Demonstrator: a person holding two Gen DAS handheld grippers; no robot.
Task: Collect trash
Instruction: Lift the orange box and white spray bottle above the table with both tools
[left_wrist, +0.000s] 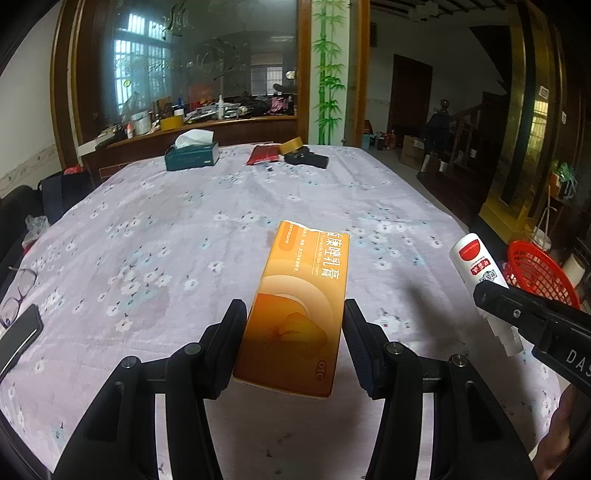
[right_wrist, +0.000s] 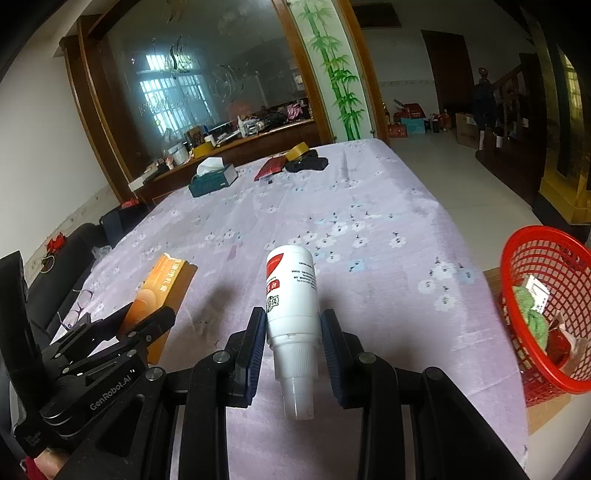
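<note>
Over the flowered tabletop (left_wrist: 184, 229), the left tongs (left_wrist: 295, 321) clamp an orange carton (left_wrist: 295, 306) at nine o'clock, the right tongs (right_wrist: 293, 325) pinch a white bottle (right_wrist: 291, 295), and at three o'clock the red basket (right_wrist: 517, 266) holds green cloth (right_wrist: 532, 314) and wrappers.

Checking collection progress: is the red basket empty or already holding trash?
Holding trash: the basket contains something green, white paper and dark red pieces.

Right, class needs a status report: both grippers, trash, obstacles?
Left gripper shut on orange box. Right gripper shut on white bottle. Red basket right, path clear.
</note>
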